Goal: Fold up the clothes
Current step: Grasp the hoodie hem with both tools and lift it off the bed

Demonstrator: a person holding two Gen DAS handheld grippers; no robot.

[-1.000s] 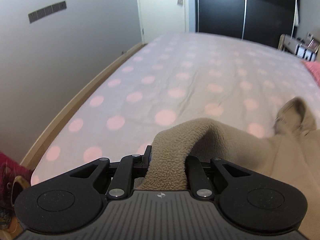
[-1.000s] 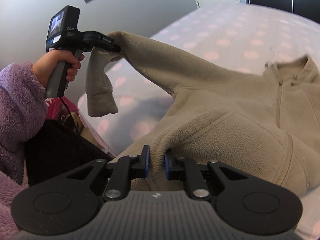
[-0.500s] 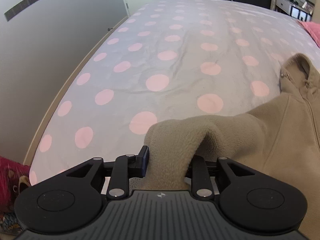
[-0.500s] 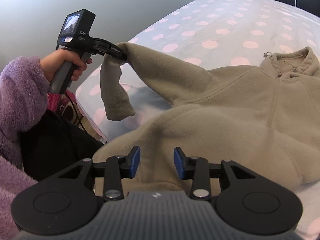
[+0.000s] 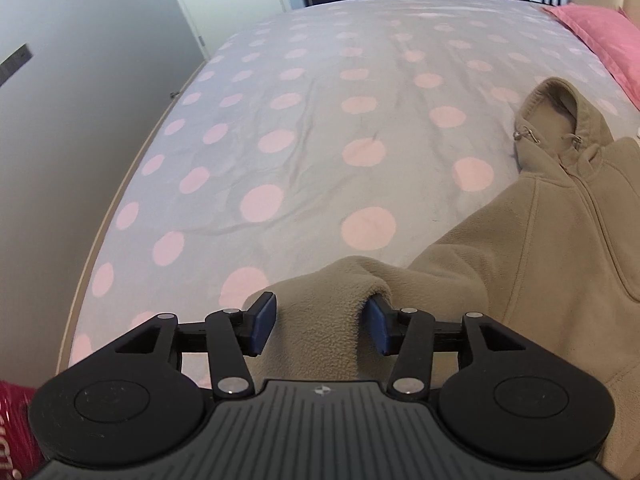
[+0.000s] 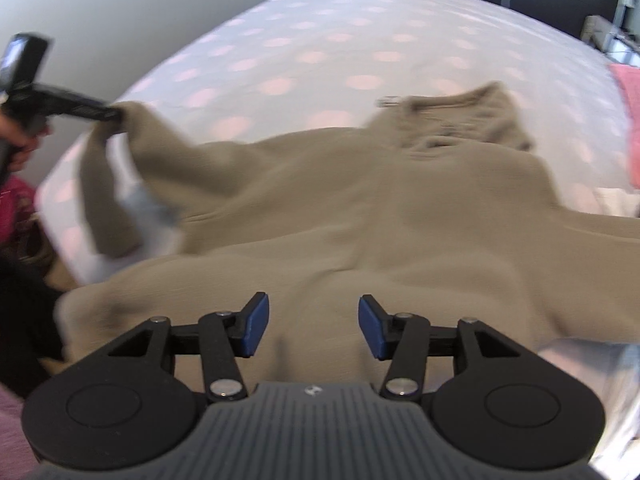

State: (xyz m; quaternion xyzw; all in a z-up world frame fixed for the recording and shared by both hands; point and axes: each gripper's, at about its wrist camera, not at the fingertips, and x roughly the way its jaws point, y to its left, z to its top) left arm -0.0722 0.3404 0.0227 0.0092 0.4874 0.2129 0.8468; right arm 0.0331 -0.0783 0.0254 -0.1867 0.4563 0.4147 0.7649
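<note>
A beige fleece jacket (image 5: 540, 260) lies front up on the dotted bed (image 5: 320, 120), its collar (image 5: 560, 108) pointing away from me. Its sleeve (image 5: 328, 280) is draped between the fingers of my left gripper (image 5: 320, 320), which stands open, the blue pads wide apart. In the blurred right wrist view the left gripper (image 6: 60, 104) is at the bed's left edge with the sleeve (image 6: 108, 184) hanging from its tip. My right gripper (image 6: 308, 324) is open just above the jacket's lower body (image 6: 380, 200), with nothing between its fingers.
A pink pillow (image 5: 600, 36) lies at the bed's far right. A grey wall (image 5: 80, 100) runs close along the left edge of the bed. A hand (image 6: 16, 140) holds the left gripper. Dark wardrobe doors and a white door stand beyond the bed.
My left gripper's fingers have spread apart around the sleeve and it has tilted down towards the bed. My right gripper let go of the jacket's hem, opened wide and moved right over the body.
</note>
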